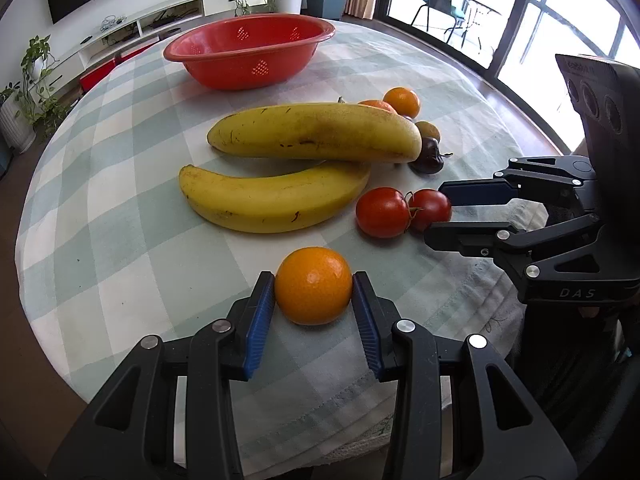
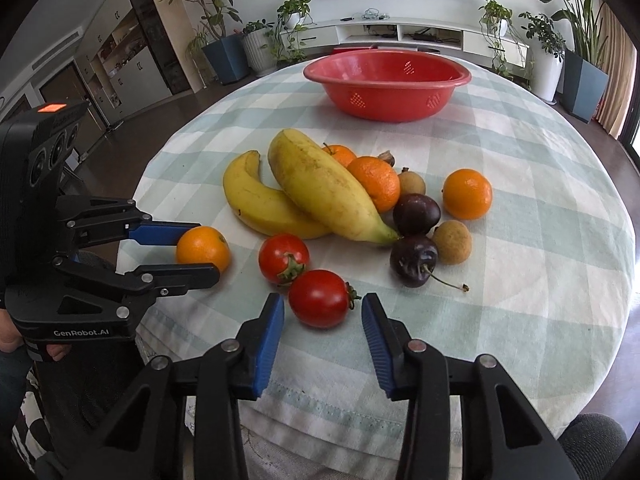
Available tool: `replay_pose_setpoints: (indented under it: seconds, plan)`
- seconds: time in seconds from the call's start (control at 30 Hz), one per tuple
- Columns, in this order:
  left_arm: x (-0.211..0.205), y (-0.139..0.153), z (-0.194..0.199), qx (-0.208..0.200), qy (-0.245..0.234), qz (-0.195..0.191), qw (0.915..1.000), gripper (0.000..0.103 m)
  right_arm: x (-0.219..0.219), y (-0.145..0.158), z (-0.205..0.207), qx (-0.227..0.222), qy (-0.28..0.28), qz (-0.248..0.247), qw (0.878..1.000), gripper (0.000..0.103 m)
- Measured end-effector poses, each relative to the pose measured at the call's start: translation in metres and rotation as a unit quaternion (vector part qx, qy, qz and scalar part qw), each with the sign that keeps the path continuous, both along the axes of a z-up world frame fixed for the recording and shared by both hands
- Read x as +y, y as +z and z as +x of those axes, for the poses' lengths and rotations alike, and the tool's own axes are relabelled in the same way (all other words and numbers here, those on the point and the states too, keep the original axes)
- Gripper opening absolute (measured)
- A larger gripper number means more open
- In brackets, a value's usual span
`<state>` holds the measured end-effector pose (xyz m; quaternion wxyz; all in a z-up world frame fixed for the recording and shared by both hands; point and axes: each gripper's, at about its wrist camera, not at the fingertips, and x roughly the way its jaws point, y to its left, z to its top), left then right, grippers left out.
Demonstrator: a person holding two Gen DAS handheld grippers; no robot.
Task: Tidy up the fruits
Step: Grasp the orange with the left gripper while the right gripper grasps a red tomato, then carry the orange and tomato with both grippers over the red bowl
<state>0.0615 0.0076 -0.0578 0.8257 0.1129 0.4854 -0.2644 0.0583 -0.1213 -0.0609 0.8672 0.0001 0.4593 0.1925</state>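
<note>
While the left gripper (image 1: 313, 286) pads press both sides of the orange (image 1: 313, 285), lift straight up, no twist. Right gripper (image 2: 322, 312) brackets the near tomato (image 2: 319, 298), jaws part-open w/ gaps each side: close until both pads touch, light squeeze only. Basket (image 2: 460, 76) sits at 12 o'clock, empty; carry over the bananas (image 2: 320, 188), not thru them.
</note>
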Motion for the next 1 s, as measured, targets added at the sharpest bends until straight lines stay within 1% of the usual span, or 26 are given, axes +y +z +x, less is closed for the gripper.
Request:
replay_pose_setpoints:
  seconds: [0.23, 0.37, 0.5, 0.7, 0.8, 0.9, 1.0]
  plan:
    - [0.003, -0.001, 0.001, 0.0, 0.0, -0.008, 1.0, 0.036, 0.004, -0.004, 0.006, -0.002, 0.004, -0.012, 1.0, 0.044]
    - [0.003, -0.001, 0.0, -0.001, -0.004, -0.009, 0.9999, 0.036, 0.007, -0.005, 0.007, -0.007, 0.01, -0.021, 1.0, 0.037]
    - [0.004, 0.0, 0.0, -0.002, 0.0, -0.014, 0.9999, 0.036, 0.006, -0.005, 0.005, -0.008, 0.011, -0.016, 1.0, 0.036]
    - [0.011, 0.007, -0.004, -0.001, 0.013, -0.036, 0.9993, 0.036, 0.001, 0.001, -0.003, -0.012, 0.009, -0.002, 1.0, 0.036]
    - [0.017, 0.013, -0.009, -0.006, 0.02, -0.047, 0.9987, 0.036, -0.006, 0.008, -0.008, -0.015, 0.006, 0.015, 1.0, 0.036]
    - [0.027, 0.025, -0.011, -0.01, 0.03, -0.066, 0.9973, 0.036, -0.016, 0.022, -0.014, -0.026, 0.005, 0.039, 0.999, 0.036]
    - [0.038, 0.041, -0.007, -0.021, 0.038, -0.087, 0.9953, 0.036, -0.029, 0.039, -0.014, -0.045, -0.003, 0.058, 0.997, 0.036]
